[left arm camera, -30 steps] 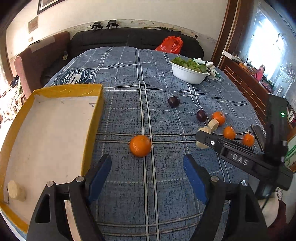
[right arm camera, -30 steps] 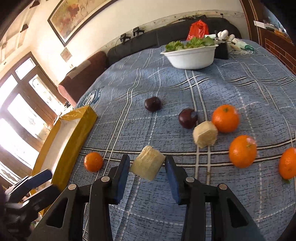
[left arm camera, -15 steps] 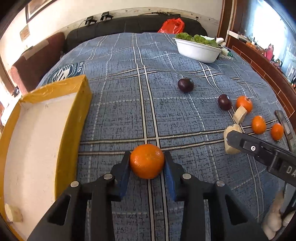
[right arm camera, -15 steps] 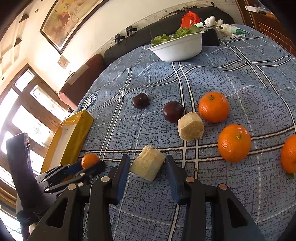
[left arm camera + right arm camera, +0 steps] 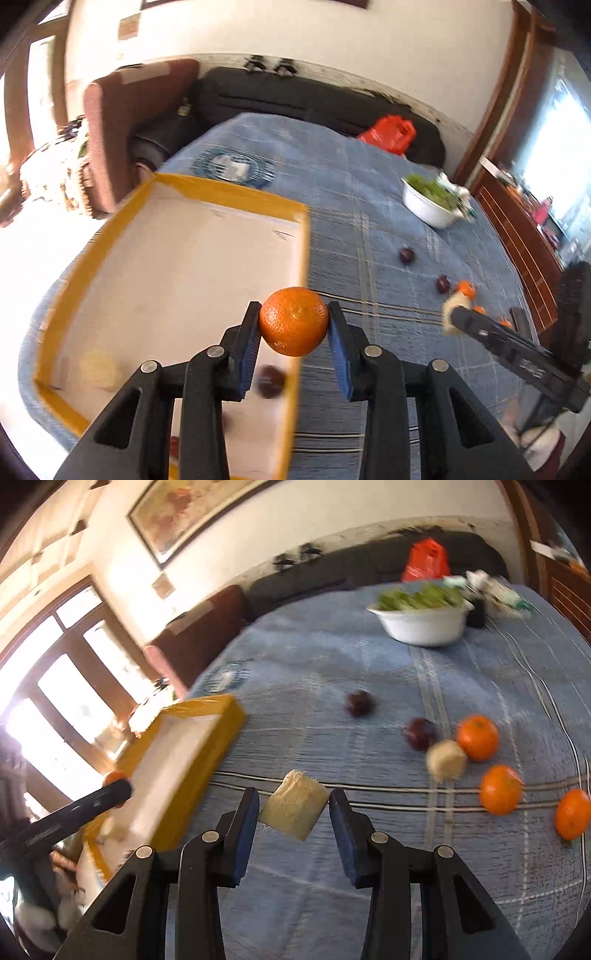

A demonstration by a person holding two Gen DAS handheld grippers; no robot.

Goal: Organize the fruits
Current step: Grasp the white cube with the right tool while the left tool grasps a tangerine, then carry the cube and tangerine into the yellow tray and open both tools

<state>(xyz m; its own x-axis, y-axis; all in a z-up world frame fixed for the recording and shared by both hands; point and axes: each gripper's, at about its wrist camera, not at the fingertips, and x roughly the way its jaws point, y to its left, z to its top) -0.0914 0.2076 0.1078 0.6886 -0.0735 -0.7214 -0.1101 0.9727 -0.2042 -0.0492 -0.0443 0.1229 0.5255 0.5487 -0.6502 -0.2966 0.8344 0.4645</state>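
Lifted off the blue plaid cloth (image 5: 388, 229) since half a second back: orange (image 5: 293, 320), now carried high and level with the near right wall of the yellow tray (image 5: 221, 192). Pinched squarely between both blue pads of the left gripper (image 5: 293, 326), clear of the cloth, hanging about over the tray's right edge. Swung leftward too since that earlier frame, with far more of the tray's pale floor filling the left wrist view.

Right gripper (image 5: 293, 814) closed on the pale fibrous chunk (image 5: 295, 814), which sits slightly skewed between the pads, raised above the cloth and pointed roughly toward the tray. Grip much as in the earlier frames, chunk unchanged in the jaws.

Already inside the tray, as far as the blur allows: a pale lump (image 5: 99, 367) near the front left corner and a dark round fruit (image 5: 271, 380) near the right wall; something reddish lower down, too hidden to name.

Left out on the cloth: two dark plums (image 5: 358, 702) and (image 5: 419, 733), three more oranges at the right (image 5: 477, 737), (image 5: 500, 789), (image 5: 572, 819), and a second pale chunk (image 5: 446, 759) touching or just beside the nearest orange. White bowl of greens (image 5: 424, 626) at the far end, well apart from all this.

Judged overall: early to middle of the job, with two pieces in transit and six waiting.
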